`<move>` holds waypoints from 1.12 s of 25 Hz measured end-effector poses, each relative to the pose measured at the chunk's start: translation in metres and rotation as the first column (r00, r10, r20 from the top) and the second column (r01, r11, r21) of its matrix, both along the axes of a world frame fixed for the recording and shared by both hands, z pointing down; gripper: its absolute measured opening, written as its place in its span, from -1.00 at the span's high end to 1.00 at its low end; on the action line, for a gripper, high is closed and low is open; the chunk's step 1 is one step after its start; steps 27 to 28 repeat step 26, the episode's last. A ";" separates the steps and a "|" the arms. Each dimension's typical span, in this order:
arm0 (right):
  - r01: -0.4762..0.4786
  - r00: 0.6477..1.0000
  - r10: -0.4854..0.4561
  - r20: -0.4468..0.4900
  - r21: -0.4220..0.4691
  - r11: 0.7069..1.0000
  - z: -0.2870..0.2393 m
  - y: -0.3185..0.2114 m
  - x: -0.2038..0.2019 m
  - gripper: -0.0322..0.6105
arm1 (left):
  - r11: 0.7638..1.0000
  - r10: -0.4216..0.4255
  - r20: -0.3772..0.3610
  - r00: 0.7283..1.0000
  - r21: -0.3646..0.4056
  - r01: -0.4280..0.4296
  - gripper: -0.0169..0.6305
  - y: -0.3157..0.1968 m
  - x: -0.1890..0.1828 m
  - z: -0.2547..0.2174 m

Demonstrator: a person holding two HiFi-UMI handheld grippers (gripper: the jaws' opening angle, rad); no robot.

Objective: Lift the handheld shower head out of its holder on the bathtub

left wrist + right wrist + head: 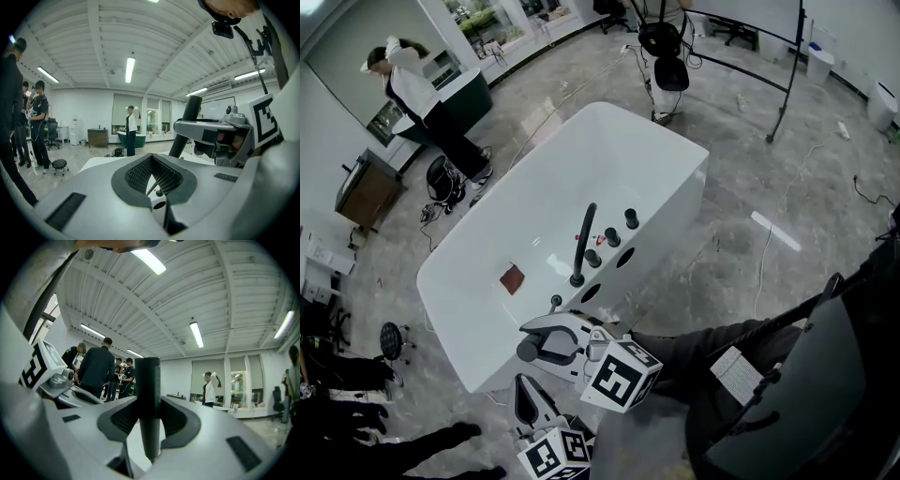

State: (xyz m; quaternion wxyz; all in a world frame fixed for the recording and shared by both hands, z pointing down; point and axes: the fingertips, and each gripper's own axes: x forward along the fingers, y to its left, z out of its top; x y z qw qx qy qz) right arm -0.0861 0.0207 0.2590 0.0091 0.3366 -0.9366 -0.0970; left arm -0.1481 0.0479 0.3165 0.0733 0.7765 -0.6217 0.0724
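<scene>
— Glossy grey floor, white bathtub standing on it. Where's the shower head?
— Black, slim, upright, apparently at the tub's near rim. The right gripper fingers clamp it; the left gripper fingers are closed, empty.

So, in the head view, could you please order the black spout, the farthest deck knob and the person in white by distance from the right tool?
1. Black spout, just beyond the right tool.
2. Farthest knob, further up and right, past the spout.
3. Person in white, far off, upper left.

One bathtub, three knobs, two grippers
</scene>
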 end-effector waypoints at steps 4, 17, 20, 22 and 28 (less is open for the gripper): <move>0.002 0.999 -0.002 -0.032 0.021 1.000 -0.009 0.011 0.014 0.47 | 1.000 -0.002 0.006 1.000 0.012 0.002 0.94 0.007 0.015 -0.019; 0.007 0.999 -0.006 0.040 -0.033 0.999 0.003 -0.018 0.008 0.47 | 1.000 -0.022 0.037 0.999 -0.003 0.022 0.94 -0.015 0.002 -0.002; 0.004 0.999 -0.001 0.040 -0.053 0.999 0.008 -0.024 0.010 0.47 | 1.000 -0.019 0.039 0.999 -0.013 0.020 0.94 -0.020 0.004 0.002; 0.004 0.999 -0.002 0.037 -0.058 0.998 0.011 -0.029 0.010 0.47 | 1.000 -0.019 0.037 0.999 -0.020 0.020 0.94 -0.025 0.004 0.004; 0.004 0.999 -0.002 0.038 -0.060 0.998 0.014 -0.038 0.011 0.47 | 0.999 -0.015 0.040 0.999 -0.031 0.017 0.94 -0.033 0.004 0.008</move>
